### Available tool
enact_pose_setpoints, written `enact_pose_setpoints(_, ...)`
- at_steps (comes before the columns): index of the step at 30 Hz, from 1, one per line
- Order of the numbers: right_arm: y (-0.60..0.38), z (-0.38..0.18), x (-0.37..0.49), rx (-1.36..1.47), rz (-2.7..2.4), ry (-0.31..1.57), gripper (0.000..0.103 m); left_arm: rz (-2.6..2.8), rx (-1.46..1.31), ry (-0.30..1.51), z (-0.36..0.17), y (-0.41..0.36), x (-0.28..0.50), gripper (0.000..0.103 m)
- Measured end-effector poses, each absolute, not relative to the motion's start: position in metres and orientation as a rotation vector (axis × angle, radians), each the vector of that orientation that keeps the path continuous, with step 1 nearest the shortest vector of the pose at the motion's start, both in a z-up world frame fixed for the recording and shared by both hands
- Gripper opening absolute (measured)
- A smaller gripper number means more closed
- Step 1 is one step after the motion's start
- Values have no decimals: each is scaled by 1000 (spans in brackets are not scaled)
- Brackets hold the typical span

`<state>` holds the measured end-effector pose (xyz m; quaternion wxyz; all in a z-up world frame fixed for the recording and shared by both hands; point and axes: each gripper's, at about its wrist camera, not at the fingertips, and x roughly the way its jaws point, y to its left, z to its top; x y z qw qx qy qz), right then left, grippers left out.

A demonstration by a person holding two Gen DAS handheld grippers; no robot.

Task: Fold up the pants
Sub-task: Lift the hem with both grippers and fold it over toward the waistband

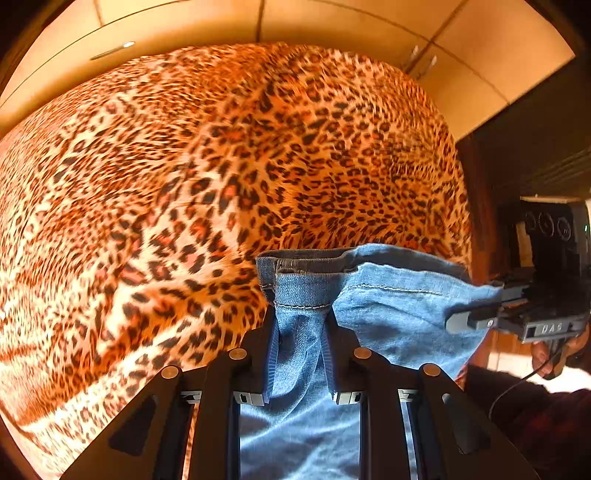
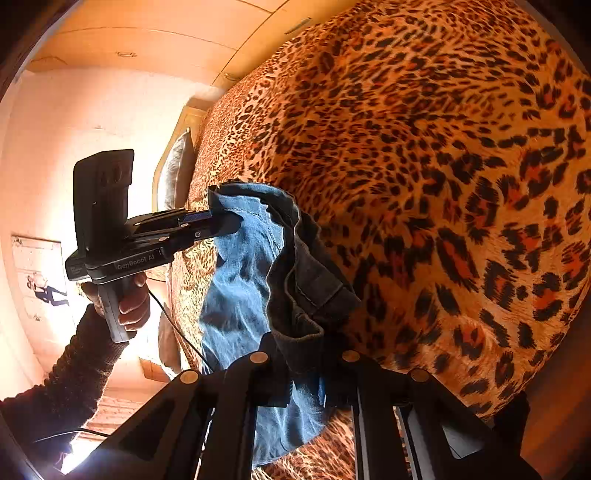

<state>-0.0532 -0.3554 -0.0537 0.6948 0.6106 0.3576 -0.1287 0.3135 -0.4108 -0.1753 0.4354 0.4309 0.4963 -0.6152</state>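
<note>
The pants (image 1: 388, 310) are light blue jeans, lifted off a leopard-print bed (image 1: 221, 166). My left gripper (image 1: 301, 328) is shut on the hemmed edge of the denim, which bunches between its pads. At the right of the same view, my right gripper (image 1: 480, 306) clamps the far edge of that cloth. In the right wrist view, my right gripper (image 2: 303, 347) is shut on a darker fold of the pants (image 2: 236, 266). The left gripper (image 2: 225, 221) pinches the upper corner there, with a hand (image 2: 129, 299) on its handle. The cloth hangs stretched between the two grippers.
The leopard-print bed cover (image 2: 443, 166) fills most of both views. Pale wooden cupboard doors (image 1: 332, 22) stand behind the bed. A pillow (image 2: 177, 166) leans at the headboard end. Dark wooden furniture (image 1: 535, 129) is at the right. A cable (image 2: 173, 314) trails from the left gripper.
</note>
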Motion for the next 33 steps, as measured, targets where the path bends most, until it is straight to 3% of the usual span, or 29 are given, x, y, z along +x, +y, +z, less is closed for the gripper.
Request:
enact_pose_setpoints(17, -278, 17, 50, 1092, -28, 909, 8, -1365, 701, 1290, -104, -265, 389, 20)
enact_pose_setpoints(28, -155, -12, 124, 870, 244, 1176, 9, -1135, 487, 1462, -145, -128, 421, 17)
enact_pose_setpoints(33, -122, -42, 137, 697, 231, 1331, 18, -962, 509, 1537, -174, -88, 429, 17)
